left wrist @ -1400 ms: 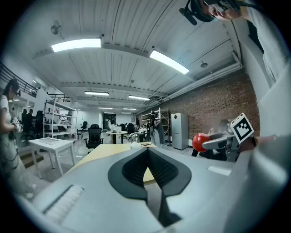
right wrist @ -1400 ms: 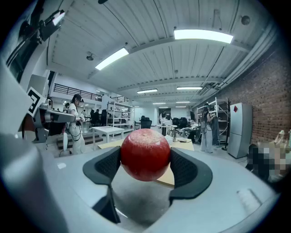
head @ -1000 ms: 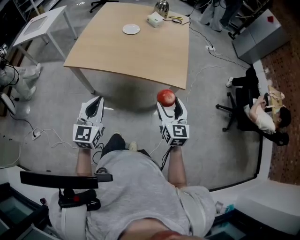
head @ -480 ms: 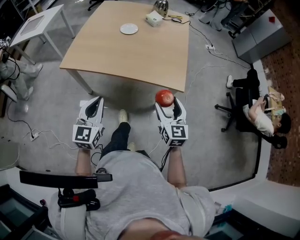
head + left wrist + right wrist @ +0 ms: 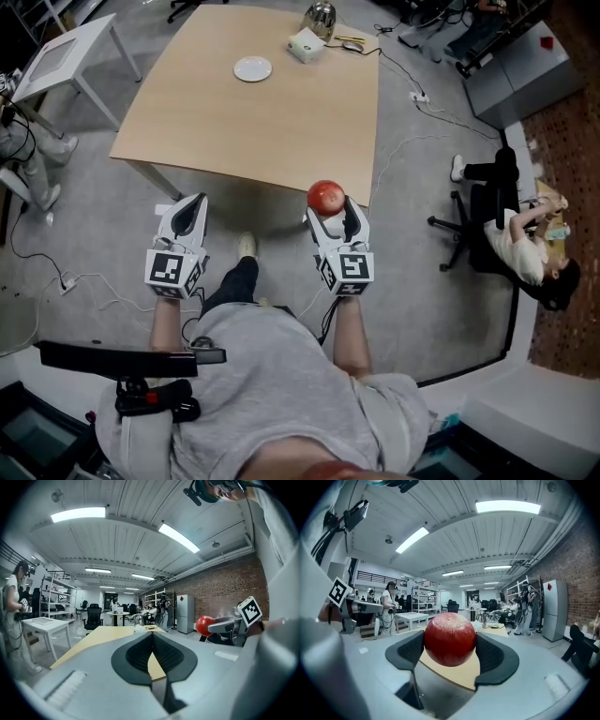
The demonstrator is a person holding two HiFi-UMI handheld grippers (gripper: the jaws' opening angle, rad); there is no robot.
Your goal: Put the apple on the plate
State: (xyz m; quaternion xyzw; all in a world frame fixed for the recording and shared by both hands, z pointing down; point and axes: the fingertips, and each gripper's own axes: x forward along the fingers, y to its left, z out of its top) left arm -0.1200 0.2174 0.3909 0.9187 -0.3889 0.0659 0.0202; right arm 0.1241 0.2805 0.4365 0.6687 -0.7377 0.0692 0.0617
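Carrying step: our right tool (image 5: 330, 207) pinched the red apple (image 5: 325, 195) at the counter's (image 5: 281, 112) near edge, our left tool (image 5: 191, 208) hung pressed together and empty, and we judged a level, unhurried carry to the far white plate (image 5: 252, 68) wisest.

The plate (image 5: 252, 68) is lying on the far part of the counter (image 5: 281, 122), left of centre. Behind it to the right, at the far edge, a box (image 5: 306, 43) is sitting with a kettle (image 5: 322, 16) just behind it. The apple (image 5: 325, 194) is sitting between the jaws of the right tongs (image 5: 329, 204), showing at the counter's near edge by its right corner, well apart from the plate. The left tongs (image 5: 194, 202) are hanging to the left, before the counter, over the floor (image 5: 94, 234). A side table (image 5: 66, 52) is standing left of the counter.
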